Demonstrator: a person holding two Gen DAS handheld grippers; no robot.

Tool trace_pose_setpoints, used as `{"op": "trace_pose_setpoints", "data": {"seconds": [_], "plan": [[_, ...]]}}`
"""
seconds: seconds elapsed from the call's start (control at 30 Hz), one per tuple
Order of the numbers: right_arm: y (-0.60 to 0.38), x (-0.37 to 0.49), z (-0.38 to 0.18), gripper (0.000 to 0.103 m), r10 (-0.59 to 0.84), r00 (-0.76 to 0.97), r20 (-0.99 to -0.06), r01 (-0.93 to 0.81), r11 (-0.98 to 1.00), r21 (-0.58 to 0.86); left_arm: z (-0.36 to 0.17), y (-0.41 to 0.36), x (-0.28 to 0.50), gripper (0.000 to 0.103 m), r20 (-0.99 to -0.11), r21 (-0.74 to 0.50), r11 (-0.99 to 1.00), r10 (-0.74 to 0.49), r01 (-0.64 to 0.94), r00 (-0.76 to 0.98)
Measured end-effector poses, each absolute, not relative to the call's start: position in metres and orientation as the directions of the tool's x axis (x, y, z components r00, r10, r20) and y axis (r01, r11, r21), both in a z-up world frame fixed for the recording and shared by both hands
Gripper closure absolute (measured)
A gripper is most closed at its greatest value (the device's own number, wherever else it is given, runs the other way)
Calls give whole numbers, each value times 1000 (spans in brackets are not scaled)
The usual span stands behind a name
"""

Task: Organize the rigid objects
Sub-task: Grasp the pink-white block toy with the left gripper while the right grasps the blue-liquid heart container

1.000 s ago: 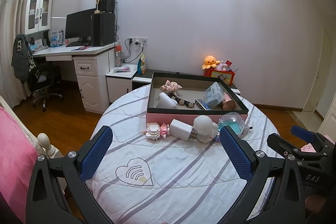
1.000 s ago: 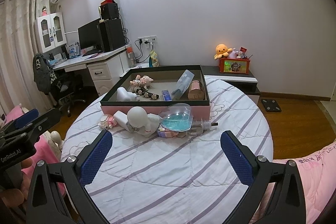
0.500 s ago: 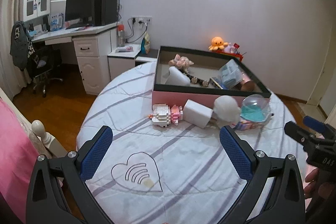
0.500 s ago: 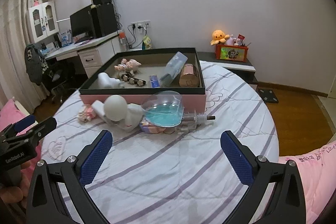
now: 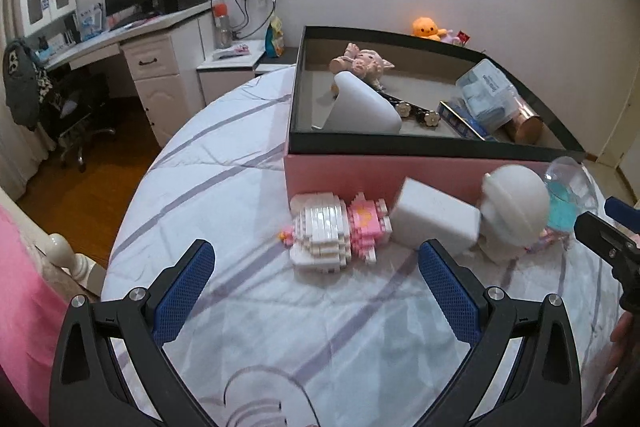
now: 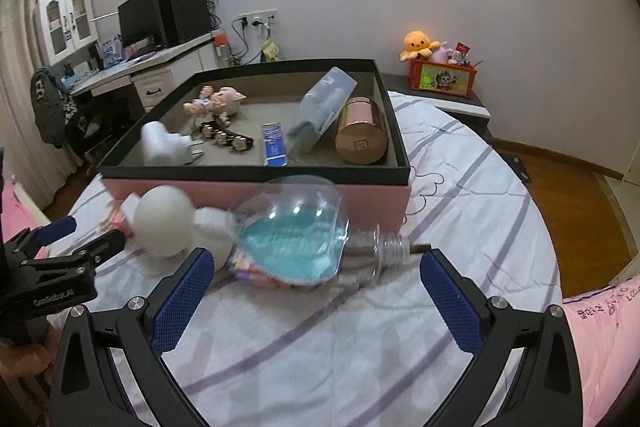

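Both claws spread wide, empty: left gripper lining up the block toy, right gripper the bulb-shaped bottle. Next, close in, then pink box.

Support surface: round bed with white cover, grey-purple stripes, and an outlined heart print at the near edge in the left wrist view; pink box with black rim sits on it toward the far side; directly on the cover along the box's front wall, left to right: pink-and-white brick figure, white block, white dome-headed object, clear bulb-shaped bottle on its side, holding blue fill, neck pointing right; neighbouring items touch or nearly touch.
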State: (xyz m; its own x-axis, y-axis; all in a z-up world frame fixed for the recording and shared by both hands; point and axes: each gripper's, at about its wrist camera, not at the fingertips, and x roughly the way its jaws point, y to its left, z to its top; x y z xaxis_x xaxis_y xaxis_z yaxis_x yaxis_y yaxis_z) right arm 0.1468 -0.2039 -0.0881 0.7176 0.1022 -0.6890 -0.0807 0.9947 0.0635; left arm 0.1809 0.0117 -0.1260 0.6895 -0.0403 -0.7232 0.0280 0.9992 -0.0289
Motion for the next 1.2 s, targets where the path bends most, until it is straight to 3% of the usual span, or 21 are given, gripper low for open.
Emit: {"op": "trace_pose_setpoints", "data": {"seconds": [0.4, 0.5, 0.57, 0.7, 0.9, 1.03, 1.13, 1.2], "plan": [[-198, 176, -103, 2, 101, 690, -717, -92, 994, 51, -140, 11, 209, 0, -794, -52, 996, -82, 67, 603], [-198, 174, -100, 16, 105, 698, -709, -100, 994, 49, -139, 13, 207, 6, -787, -91, 992, -127, 89, 604], [-199, 173, -98, 33, 82, 706, -704, -90, 996, 26, -137, 13, 206, 15, -783, -97, 990, -140, 103, 607], [-207, 172, -97, 35, 98, 702, -705, -88, 995, 51, -135, 13, 199, 31, -775, -98, 989, -147, 112, 615], [-203, 173, -97, 35, 91, 706, -703, -90, 995, 39, -134, 19, 200, 27, -773, -109, 990, -141, 89, 619], [-202, 173, -98, 35, 81, 706, -703, -86, 996, 29, -135, 19, 204, 16, -778, -89, 994, -107, 61, 619], [-199, 175, -99, 35, 69, 706, -705, -84, 996, 13, -136, 18, 208, 16, -780, -86, 995, -102, 57, 618], [-197, 174, -98, 35, 65, 708, -703, -87, 996, 4, -137, 17, 208, 21, -781, -92, 993, -121, 79, 613]]}}
